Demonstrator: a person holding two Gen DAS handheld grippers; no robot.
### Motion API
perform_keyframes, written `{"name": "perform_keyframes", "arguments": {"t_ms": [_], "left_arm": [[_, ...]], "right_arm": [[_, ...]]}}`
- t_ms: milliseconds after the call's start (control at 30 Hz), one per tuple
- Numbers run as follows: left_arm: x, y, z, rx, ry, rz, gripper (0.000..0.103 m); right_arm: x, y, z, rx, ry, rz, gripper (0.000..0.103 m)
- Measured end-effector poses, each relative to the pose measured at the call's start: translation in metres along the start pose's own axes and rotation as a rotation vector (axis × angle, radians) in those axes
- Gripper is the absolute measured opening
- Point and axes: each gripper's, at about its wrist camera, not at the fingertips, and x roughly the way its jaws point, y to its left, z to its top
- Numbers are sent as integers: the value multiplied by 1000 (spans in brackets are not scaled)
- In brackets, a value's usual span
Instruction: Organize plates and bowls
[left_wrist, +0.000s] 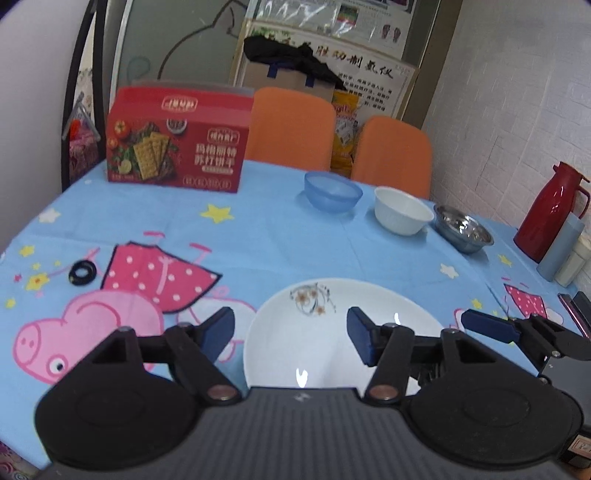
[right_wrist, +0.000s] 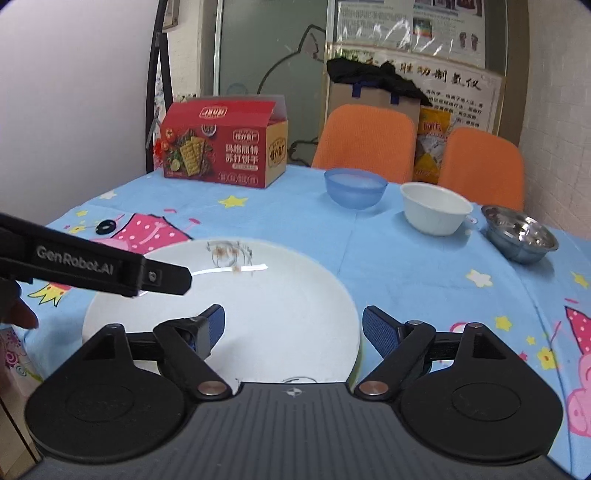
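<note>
A white plate with a small flower print lies on the near part of the table. My left gripper is open above its left edge, empty. My right gripper is open above its right part, empty; it also shows at the right of the left wrist view. The left gripper's body crosses the left of the right wrist view. Beyond the plate stand a blue bowl, a white bowl and a steel bowl in a row.
The table has a blue cartoon cloth. A red cracker box stands at the far left, a black ring on the left. A red thermos and cups stand at the right edge. Two orange chairs are behind.
</note>
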Motion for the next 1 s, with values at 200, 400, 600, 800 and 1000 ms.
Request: {"name": "perform_keyframes", "arguments": {"t_ms": [200,400,600,800,1000], "left_arm": [[-12,-16,15,32,-47,-3,70],[-2,-40,8,59,-3,-20,72],[14,-66,4,100,43,-36,72],[25,-96,5,149,64,-56,72],[35,-126,6,208,76,-73,73]], "right_arm": [[-11,-9,5,31,-51,15,103],[-13,-31,-1,91,-39,11,103],[-18,-66,-11,210,-37,-48,103],[-26,-98,-21,314,-55,-89,103],[-31,-125,-33,378,-52,-136,103]]}}
